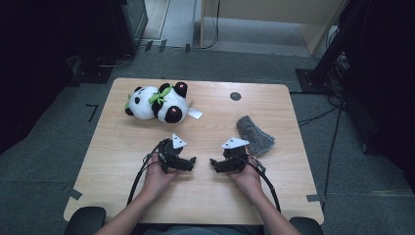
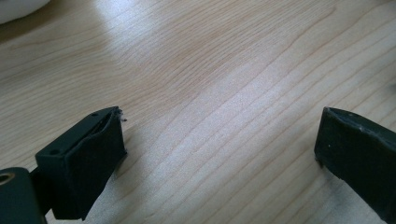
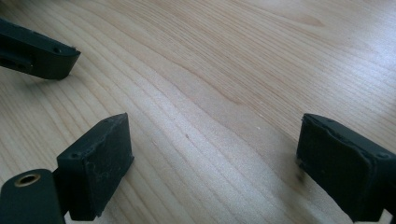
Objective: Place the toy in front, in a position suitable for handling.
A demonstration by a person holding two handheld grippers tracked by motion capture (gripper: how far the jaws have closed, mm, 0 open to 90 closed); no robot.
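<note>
We hold both claws spread over bare pale woodgrain worktop (image 1: 127,161): left claw (image 1: 194,160), right claw (image 1: 212,161), tips near. Plush panda (image 1: 159,102) and fuzzy grey cloth (image 1: 254,134) lie beyond.

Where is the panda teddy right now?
In the high view the panda lies on its side at the table's far left, beyond the left gripper, well left of the grey cloth.

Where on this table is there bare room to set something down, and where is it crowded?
Bare wood runs along the table's left edge below the panda plush, across the back between the plush and the grey cloth, and along the near edge. The middle is crowded: the left gripper and right gripper, both open, face each other closely.
</note>
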